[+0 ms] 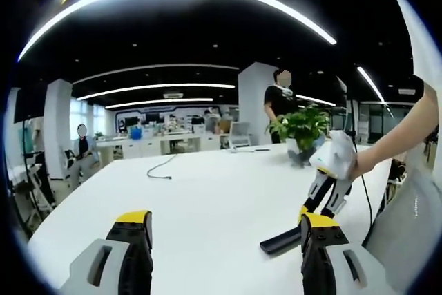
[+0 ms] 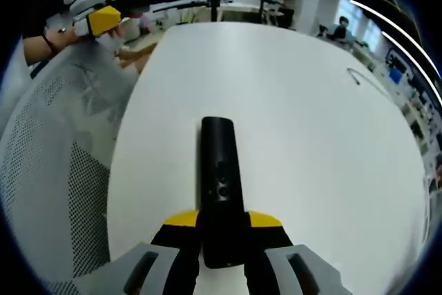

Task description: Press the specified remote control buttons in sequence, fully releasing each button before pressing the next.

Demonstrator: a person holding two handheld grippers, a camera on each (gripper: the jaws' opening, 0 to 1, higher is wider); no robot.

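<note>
The remote lies on the white table, its near end between the right gripper's 2 jaws, which pinch it. The left gripper hovers with jaws spread. A plant stands far right.

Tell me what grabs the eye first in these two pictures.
The black remote control stands out first, lying lengthwise on the white table with its near end between the yellow-tipped jaws of the right hand-held gripper. In the left gripper view, that gripper comes down onto the remote at the table's right side, with a potted plant behind it. The left hand-held gripper is open over bare table.
</note>
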